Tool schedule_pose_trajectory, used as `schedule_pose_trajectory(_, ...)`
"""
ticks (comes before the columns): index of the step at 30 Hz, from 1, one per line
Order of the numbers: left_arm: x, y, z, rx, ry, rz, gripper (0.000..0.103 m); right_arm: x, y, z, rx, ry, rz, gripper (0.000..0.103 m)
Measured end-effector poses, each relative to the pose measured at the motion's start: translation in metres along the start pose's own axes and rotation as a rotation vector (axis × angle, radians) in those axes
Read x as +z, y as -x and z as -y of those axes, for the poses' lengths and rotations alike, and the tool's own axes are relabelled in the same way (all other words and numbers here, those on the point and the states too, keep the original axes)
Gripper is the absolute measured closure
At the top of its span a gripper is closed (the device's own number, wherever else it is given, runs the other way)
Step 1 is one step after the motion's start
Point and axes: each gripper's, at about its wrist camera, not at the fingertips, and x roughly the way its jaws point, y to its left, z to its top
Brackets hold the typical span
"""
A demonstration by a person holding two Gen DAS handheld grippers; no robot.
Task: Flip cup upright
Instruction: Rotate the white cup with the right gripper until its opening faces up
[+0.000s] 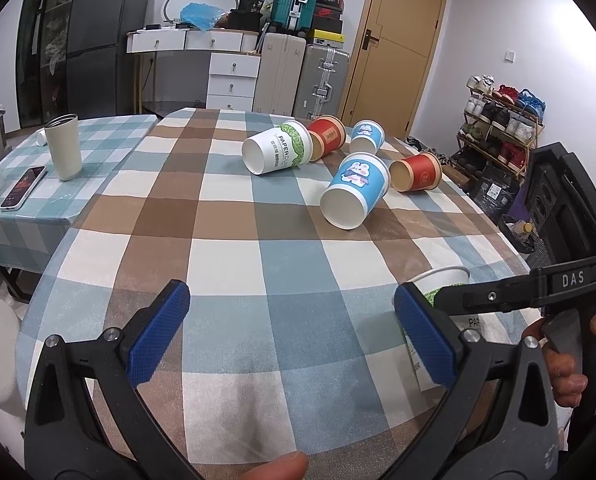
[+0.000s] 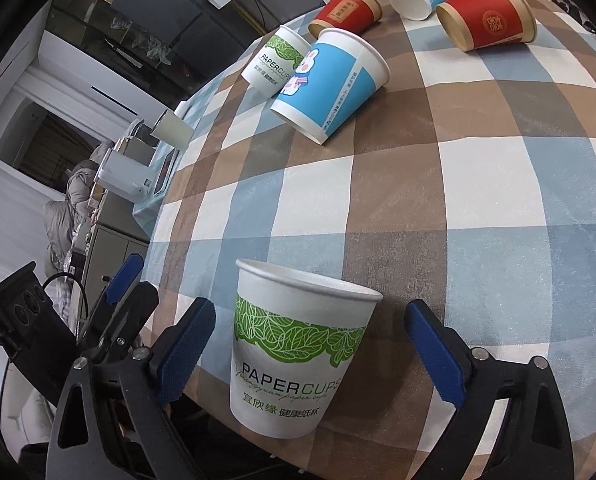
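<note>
A white paper cup with green leaves (image 2: 298, 352) stands upright on the checked tablecloth near the table's front edge, between the blue pads of my right gripper (image 2: 310, 352). The jaws are open and clear of the cup's sides. In the left wrist view this cup (image 1: 442, 280) shows partly behind the right gripper's arm. My left gripper (image 1: 291, 332) is open and empty over the cloth. Farther back several cups lie on their sides: a white green-leaf cup (image 1: 277, 148), a blue rabbit cup (image 1: 356, 194), a second blue cup (image 1: 366, 137) and two red cups (image 1: 330, 136) (image 1: 416, 172).
The checked table (image 1: 225, 240) drops off at the front and right. A side table to the left holds a white tumbler (image 1: 63, 148) and a phone (image 1: 22, 188). A shoe rack (image 1: 502, 128) and suitcases (image 1: 322, 80) stand beyond.
</note>
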Motion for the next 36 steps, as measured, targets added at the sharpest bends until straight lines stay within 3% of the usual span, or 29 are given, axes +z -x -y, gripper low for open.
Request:
schedule_pose_trajectory(17,0.001,0.000,-0.001,-0.001,0.000,0.002,0.001,-0.001,-0.003,0.005,0.063,-0.025,-0.023,0.032)
schedule_pose_trajectory(24,0.000,-0.001,-0.001,-0.002,0.000,0.001,0.001,-0.006,0.005,0.002,0.066,0.004,0.004,0.035)
schedule_pose_trajectory(29,-0.001,-0.001,-0.001,0.000,0.000,0.001,0.001,-0.014,0.018,-0.004,0.065,0.062,0.064,0.035)
schedule_pose_trajectory(36,-0.003,-0.002,0.000,0.001,-0.006,-0.002,0.001,-0.024,0.042,-0.016,-0.035,0.173,0.206,0.035)
